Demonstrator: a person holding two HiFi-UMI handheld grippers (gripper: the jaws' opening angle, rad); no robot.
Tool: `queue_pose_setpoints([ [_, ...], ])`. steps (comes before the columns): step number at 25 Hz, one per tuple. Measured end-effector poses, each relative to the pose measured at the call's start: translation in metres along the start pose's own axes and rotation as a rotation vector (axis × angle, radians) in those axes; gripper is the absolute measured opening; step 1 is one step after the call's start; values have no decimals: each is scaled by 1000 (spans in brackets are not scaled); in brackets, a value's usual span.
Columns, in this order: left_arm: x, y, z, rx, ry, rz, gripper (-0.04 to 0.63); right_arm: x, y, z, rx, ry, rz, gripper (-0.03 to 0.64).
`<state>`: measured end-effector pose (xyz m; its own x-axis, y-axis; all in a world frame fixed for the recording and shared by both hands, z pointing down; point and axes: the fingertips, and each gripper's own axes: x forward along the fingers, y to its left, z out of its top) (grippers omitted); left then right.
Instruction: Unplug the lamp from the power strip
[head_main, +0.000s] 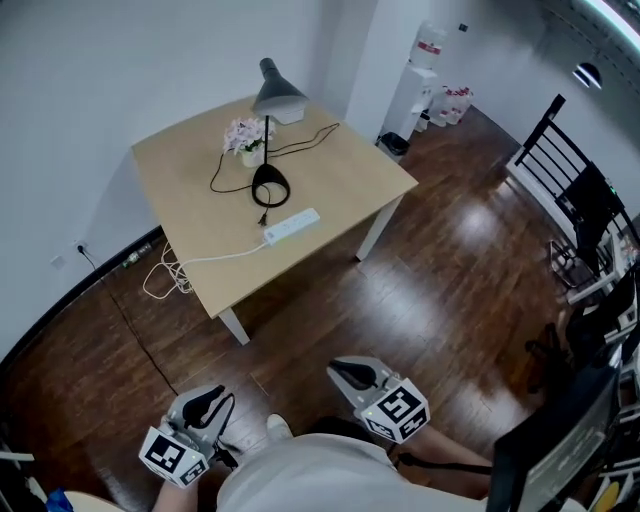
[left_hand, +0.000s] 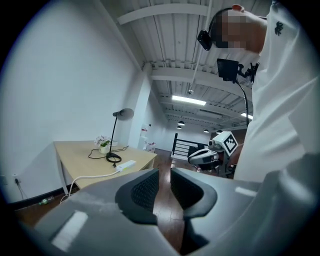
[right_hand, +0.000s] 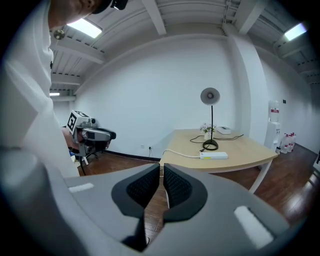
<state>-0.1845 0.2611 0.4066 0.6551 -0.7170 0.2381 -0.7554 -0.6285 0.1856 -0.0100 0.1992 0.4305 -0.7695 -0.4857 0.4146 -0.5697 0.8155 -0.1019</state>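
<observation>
The black lamp (head_main: 270, 150) stands on the wooden table (head_main: 350, 170), its black cord looping over the top to a plug by the white power strip (head_main: 292, 225) near the front edge. Both grippers hang close to my body, far from the table. My left gripper (head_main: 210, 400) is open with a clear gap and nothing between its pads (left_hand: 145, 190). Just a narrow slit separates the jaws of my right gripper (head_main: 345, 372), which also hold nothing. The left gripper view shows the lamp (left_hand: 116, 135) and strip (left_hand: 127, 164) in the distance. So does the right gripper view: lamp (right_hand: 211, 120), strip (right_hand: 213, 155).
A small pot of pink flowers (head_main: 245, 135) sits by the lamp base. The strip's white cable (head_main: 165, 275) drops off the table's left side toward a wall outlet (head_main: 80, 248). A water dispenser (head_main: 420, 70) stands behind the table. Black chairs (head_main: 585, 210) crowd the right side.
</observation>
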Motion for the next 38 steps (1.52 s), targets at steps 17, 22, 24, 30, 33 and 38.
queue_pose_setpoints([
  [17, 6, -173, 22, 26, -69, -67, 81, -158, 60, -24, -51, -64, 72, 43],
  [22, 5, -203, 16, 44, -58, -67, 81, -184, 66, -33, -84, -65, 74, 52],
  [24, 5, -210, 15, 47, -59, -67, 81, -189, 67, -32, -91, -83, 79, 52],
  [30, 3, -231, 9, 48, -53, -69, 81, -207, 76, -34, -115, -106, 95, 54],
  [33, 2, -234, 5, 51, -50, -68, 82, -211, 77, -37, -122, -107, 86, 54],
  [38, 1, -235, 3, 55, -45, -65, 82, -213, 77, -38, -121, -108, 73, 54],
])
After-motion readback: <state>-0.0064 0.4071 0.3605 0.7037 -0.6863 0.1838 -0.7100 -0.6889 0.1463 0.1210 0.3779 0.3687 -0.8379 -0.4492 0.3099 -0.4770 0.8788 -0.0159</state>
